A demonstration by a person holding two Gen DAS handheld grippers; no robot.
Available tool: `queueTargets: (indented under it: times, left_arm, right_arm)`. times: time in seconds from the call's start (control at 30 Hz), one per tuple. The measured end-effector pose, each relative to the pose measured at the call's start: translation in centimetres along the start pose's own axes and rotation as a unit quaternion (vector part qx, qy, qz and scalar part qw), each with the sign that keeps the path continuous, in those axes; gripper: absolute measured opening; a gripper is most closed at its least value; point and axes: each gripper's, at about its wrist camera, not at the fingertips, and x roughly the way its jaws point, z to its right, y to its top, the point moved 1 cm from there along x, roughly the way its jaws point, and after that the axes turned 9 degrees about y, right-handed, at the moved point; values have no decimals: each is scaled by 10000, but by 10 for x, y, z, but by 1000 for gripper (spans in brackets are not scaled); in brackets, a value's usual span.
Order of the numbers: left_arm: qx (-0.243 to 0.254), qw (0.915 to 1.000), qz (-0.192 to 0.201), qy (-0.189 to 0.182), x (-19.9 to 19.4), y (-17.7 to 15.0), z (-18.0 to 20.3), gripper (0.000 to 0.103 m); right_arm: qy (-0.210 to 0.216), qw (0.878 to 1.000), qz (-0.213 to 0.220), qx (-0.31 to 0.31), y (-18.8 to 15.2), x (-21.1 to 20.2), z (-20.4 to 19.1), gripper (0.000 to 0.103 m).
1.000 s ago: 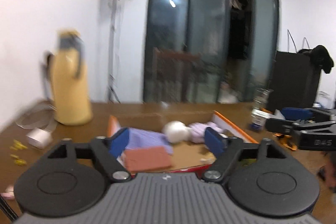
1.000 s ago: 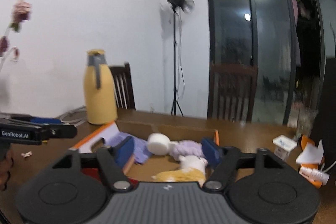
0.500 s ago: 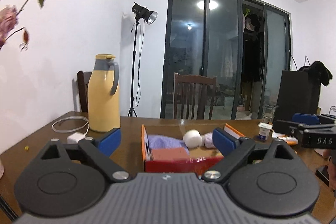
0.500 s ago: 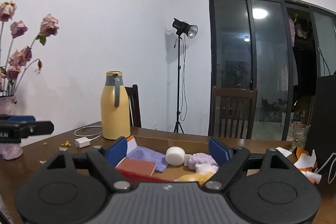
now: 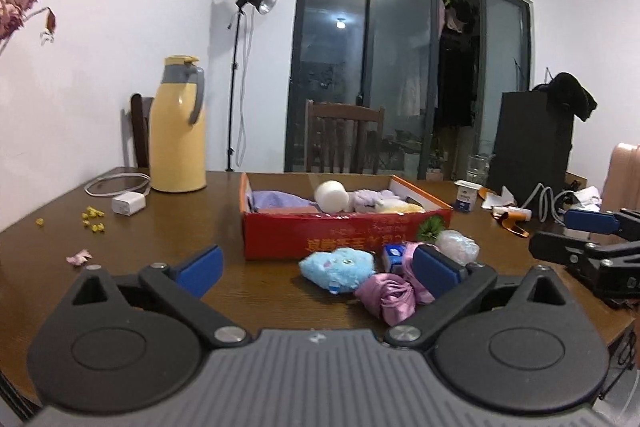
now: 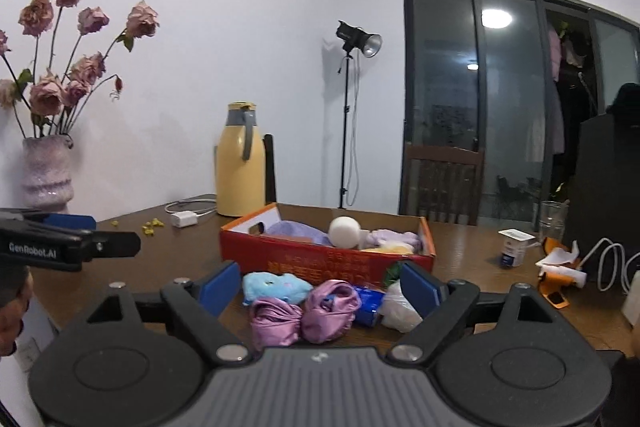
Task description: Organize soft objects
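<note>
On the left wrist view, a yellow thermos (image 5: 178,125) is seen at ten o'clock on the brown counter (image 5: 248,291), with a white charger (image 5: 129,204) just beside it. At the centre a red cardboard box (image 5: 344,233) is placed, and a white roll (image 5: 331,195), a lilac cloth (image 5: 276,199) and other soft pieces are held inside it. In front of the box, at about five o'clock from it, a blue plush toy (image 5: 336,267), a purple satin bundle (image 5: 388,293), a small blue packet (image 5: 393,254) and a clear plastic bag (image 5: 458,245) are gathered on the counter.

The left hand-held gripper (image 5: 316,269) is spread wide, its jaws having just been opening; nothing is pressed by its blue pads, though the plush lies in line between them. The right hand-held gripper (image 6: 320,285) is likewise parted, having just been opening, and the soft pile is seen between its pads, untouched. A vase of dried roses (image 6: 46,171) is seen at nine o'clock in the right wrist view.
</note>
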Motion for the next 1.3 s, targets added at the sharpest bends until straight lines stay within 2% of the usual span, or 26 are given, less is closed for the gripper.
queueTargets:
  times: [0.13,0.27,0.4,0.47,0.57,0.63,0.67,0.73,0.8,0.87,0.93,1.0,1.07,1.1,1.3]
  left_arm:
    - [98,9998,-132,-96,8,-6,7,103]
    - [67,9982,-532,-272,29,-21,15,103]
    - [-25,9952,-862,-462,54,-34,25,103]
    - [-13,9941,-965,-496,68,-35,32,102]
    - [-15,9941,-938,-543,88,-34,40,94]
    - [-87,9930,-1009,-606,104,-33,43,80]
    - [-153,9919,-1097,-627,114,-32,44,75]
    - [-290,9880,-1339,-716,131,-33,45,61]
    - [-437,9830,-1561,-866,145,-36,44,54]
    - [-563,9789,-1686,-1009,154,-39,42,50]
    - [-638,9757,-1760,-1141,158,-42,38,41]
    - [-677,9733,-1793,-1261,158,-43,34,34]
    - [-637,9728,-1799,-1316,153,-43,32,33]
    - [-592,9727,-1801,-1337,151,-45,31,32]
    - [-570,9704,-1881,-1405,126,-53,28,32]
  right_arm:
    - [-199,9995,-134,222,-8,8,10,87]
    - [-230,9977,-317,545,-22,23,23,86]
    - [-4,9938,-674,885,-37,49,38,62]
    - [59,9923,-744,985,-42,61,45,59]
    - [209,9916,-735,1042,-38,79,53,54]
    - [298,9923,-731,950,-31,94,57,51]
    - [321,9928,-726,896,-27,101,58,49]
    - [366,9934,-705,833,-20,116,62,47]
    - [444,9926,-701,885,-17,131,65,47]
    - [489,9905,-809,998,-17,148,67,47]
    - [568,9868,-1018,1129,-20,165,67,45]
    - [674,9822,-1236,1244,-24,175,66,37]
    - [787,9798,-1366,1234,-29,175,61,30]
    - [860,9783,-1424,1232,-32,172,58,22]
    - [1093,9731,-1587,1261,-45,131,42,15]
